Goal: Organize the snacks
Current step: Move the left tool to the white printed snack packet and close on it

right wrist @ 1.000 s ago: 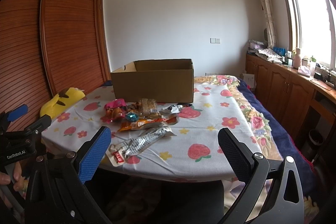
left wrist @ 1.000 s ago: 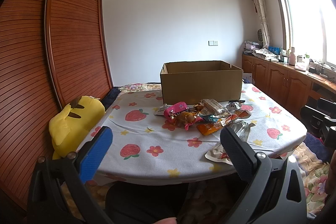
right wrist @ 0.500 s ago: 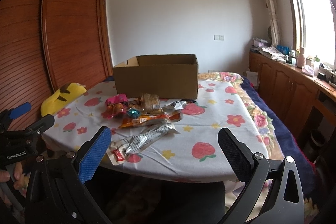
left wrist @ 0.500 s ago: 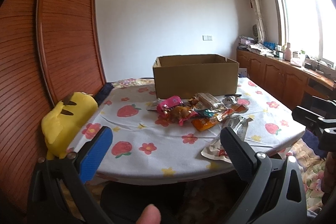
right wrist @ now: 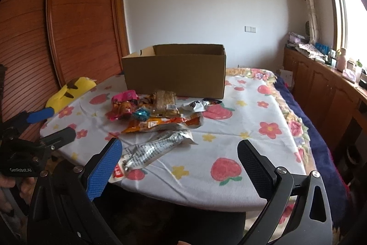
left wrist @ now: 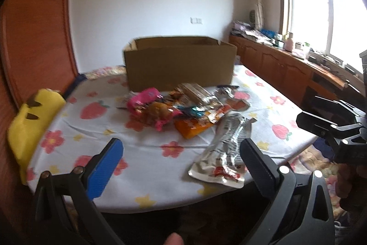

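Snacks [right wrist: 158, 116] heaped before cardboard box [right wrist: 176, 70], yellow plush [right wrist: 71, 90] at table edge, both grippers' jaws spread, empty.

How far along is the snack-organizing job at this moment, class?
Done: nothing visibly; whether the cardboard box holds anything cannot be seen. In hand: nothing; the left gripper and right gripper hover at the table's near edge, jaws open and empty. Left: the whole pile, including the silver packet, orange packet and pink packet, lies on the tablecloth.
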The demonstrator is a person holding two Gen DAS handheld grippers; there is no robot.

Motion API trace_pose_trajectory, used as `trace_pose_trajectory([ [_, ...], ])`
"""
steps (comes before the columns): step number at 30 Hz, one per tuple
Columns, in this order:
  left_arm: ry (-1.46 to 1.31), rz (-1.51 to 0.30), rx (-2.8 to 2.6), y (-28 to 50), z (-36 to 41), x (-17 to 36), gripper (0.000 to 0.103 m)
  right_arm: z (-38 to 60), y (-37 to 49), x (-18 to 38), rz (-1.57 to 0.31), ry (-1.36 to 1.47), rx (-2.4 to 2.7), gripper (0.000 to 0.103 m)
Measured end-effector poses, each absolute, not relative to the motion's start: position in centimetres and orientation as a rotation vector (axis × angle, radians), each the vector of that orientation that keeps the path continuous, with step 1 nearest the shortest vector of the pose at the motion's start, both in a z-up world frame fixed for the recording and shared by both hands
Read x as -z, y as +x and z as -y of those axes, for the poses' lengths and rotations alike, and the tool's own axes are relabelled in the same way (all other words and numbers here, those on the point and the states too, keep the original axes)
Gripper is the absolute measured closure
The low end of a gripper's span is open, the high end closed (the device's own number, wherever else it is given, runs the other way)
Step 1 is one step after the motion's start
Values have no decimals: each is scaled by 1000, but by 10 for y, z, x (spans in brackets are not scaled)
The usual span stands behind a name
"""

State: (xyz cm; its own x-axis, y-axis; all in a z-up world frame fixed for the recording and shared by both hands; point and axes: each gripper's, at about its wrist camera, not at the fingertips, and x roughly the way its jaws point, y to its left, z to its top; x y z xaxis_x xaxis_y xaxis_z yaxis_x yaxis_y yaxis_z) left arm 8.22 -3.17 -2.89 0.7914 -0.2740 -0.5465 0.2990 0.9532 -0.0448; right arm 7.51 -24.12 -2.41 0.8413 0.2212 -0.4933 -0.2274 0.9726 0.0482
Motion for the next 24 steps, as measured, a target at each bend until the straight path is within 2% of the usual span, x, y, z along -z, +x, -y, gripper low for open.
trace_pose_trajectory([
  [6, 22, -703, 400, 113, 51, 43, 2, 253, 93, 31, -557, -10, -252, 1],
  [24, 168, -919, 531, 157, 122, 63, 7, 293, 130, 43, -626, 25, -269, 1],
])
